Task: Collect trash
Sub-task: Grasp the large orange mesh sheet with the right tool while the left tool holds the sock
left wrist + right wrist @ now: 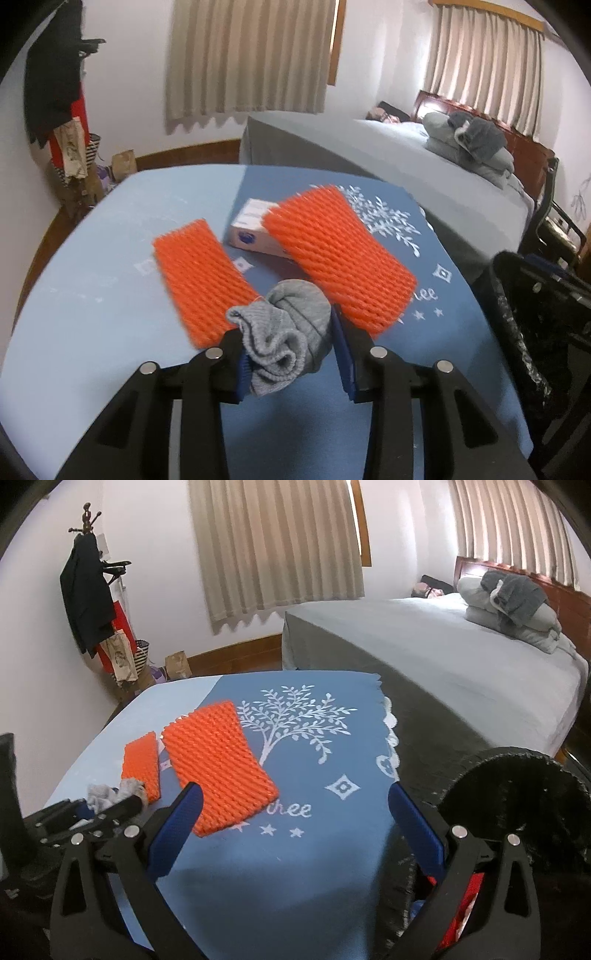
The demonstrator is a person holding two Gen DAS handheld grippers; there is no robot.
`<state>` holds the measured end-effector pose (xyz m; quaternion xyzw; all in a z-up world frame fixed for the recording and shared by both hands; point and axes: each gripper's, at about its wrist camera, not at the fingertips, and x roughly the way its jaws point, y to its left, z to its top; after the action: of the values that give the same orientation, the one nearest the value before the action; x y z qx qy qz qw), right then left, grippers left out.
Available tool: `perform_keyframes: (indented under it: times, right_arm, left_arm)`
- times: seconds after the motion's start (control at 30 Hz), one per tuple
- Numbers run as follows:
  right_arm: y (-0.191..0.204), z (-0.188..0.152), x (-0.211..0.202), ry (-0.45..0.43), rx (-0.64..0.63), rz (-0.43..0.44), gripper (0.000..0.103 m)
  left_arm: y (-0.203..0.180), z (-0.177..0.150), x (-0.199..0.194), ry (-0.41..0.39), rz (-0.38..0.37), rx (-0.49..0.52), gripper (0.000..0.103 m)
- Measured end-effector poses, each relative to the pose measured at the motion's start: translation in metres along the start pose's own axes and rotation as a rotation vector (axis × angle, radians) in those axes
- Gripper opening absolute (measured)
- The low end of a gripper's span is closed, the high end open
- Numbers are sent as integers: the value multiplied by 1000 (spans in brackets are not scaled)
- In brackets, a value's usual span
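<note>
My left gripper [291,354] is shut on a crumpled grey sock [288,332] and holds it above the blue table. The left gripper and sock also show in the right wrist view [110,794]. Two orange foam nets lie on the table, a small one [199,280] at the left and a large one [340,258] resting partly on a small white carton [251,229]. My right gripper [295,819] is open and empty above the table's right side, with the large net [218,768] just ahead to its left. A black trash bin [517,797] stands beside the table at the right.
The table carries a blue cloth with a white tree print [295,720]. A grey bed [461,657] with folded bedding stands behind and to the right. A coat rack [88,590] and bags stand at the far left wall. The bin also shows in the left wrist view [535,325].
</note>
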<state>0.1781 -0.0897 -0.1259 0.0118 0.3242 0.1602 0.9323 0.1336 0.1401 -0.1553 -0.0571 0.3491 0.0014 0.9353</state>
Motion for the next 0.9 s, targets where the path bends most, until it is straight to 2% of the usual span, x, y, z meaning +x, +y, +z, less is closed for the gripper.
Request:
perform_keyframes:
  times: [0.27, 0.6, 0.67, 0.9]
  right_arm:
    - [21, 4, 33, 30, -32, 14, 98]
    - [25, 7, 82, 108, -42, -10, 96]
    - [25, 8, 89, 125, -45, -12, 93]
    - [27, 4, 111, 205, -40, 15, 73]
  left_arm:
    - [16, 17, -2, -48, 36, -5, 37]
    - [26, 23, 10, -49, 57, -12, 37]
    - [25, 22, 12, -47, 59, -10, 37]
    - [29, 25, 19, -44, 66, -7, 37]
